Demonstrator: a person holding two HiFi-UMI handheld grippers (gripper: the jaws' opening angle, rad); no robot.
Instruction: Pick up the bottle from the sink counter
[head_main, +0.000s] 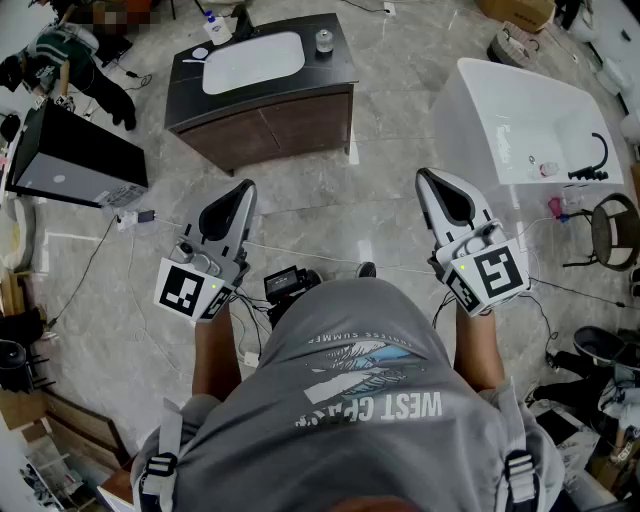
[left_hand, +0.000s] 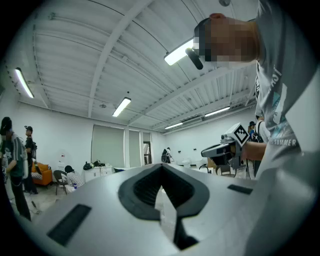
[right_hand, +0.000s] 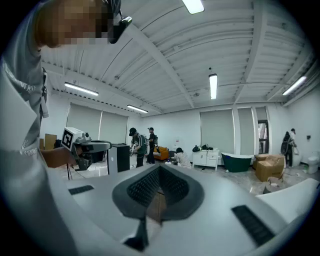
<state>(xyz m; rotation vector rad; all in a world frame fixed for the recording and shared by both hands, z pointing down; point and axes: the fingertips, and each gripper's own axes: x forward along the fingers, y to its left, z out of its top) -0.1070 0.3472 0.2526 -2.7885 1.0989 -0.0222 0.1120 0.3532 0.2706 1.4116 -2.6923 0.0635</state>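
The sink counter (head_main: 330, 75) is a dark vanity with a white basin (head_main: 252, 62), standing far ahead on the marble floor. A small white bottle (head_main: 215, 26) with a blue top stands at the counter's back left corner, and a small glass jar (head_main: 323, 40) stands right of the basin. My left gripper (head_main: 245, 186) and right gripper (head_main: 424, 175) are held level near my waist, well short of the counter. Both have their jaws together with nothing between them. The left gripper view (left_hand: 161, 167) and right gripper view (right_hand: 160, 169) look across the room, and the counter does not show there.
A white bathtub (head_main: 520, 120) stands at the right, with a black round stool (head_main: 612, 230) beside it. A black box (head_main: 70, 155) sits on the floor at the left. Cables (head_main: 120, 225) run over the floor around me. Several people (right_hand: 140, 145) stand far off.
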